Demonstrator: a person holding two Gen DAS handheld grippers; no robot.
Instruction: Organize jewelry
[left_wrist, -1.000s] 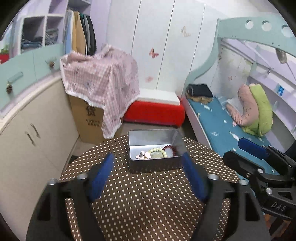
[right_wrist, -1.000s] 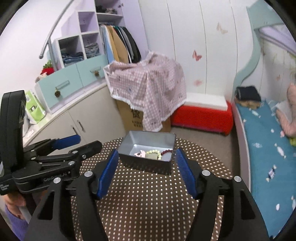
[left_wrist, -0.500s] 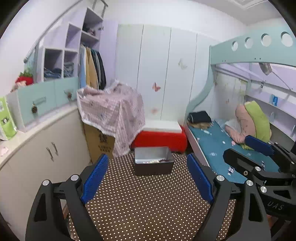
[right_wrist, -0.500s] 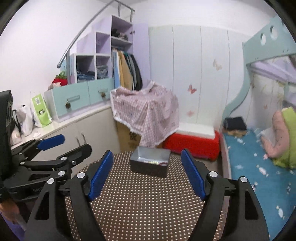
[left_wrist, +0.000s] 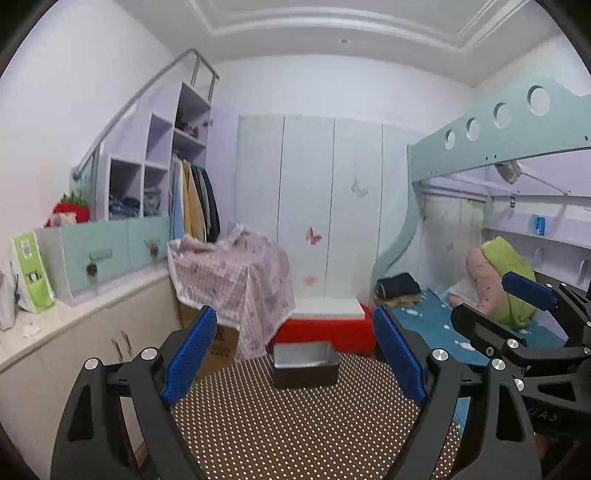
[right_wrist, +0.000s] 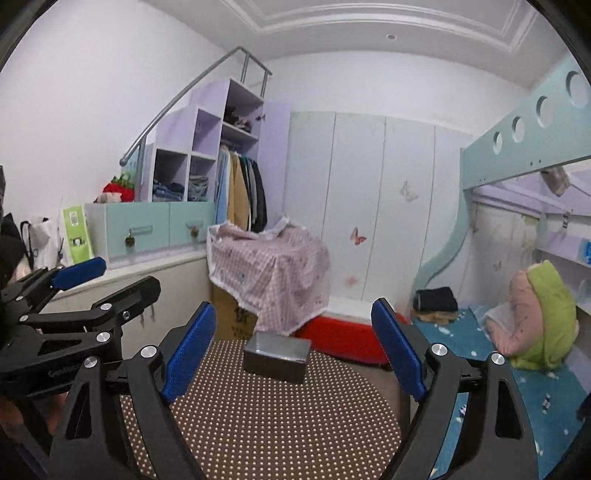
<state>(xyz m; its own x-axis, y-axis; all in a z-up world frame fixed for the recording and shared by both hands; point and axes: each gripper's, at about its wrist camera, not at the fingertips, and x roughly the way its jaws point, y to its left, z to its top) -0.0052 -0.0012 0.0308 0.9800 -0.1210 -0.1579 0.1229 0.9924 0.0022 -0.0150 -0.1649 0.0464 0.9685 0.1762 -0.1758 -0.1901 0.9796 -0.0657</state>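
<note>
Jewelry tin now sits farther from both grippers, left and right, fingers spread wide, empty.

**Count of things in the room**

There is one metal box in the lower middle, on one round dotted table. Two grippers are seen: the left gripper and the right gripper. One red bench stands in the centre. One checked cloth is left of centre. Two drawers are at the left. One bunk bed is at the right.
</note>
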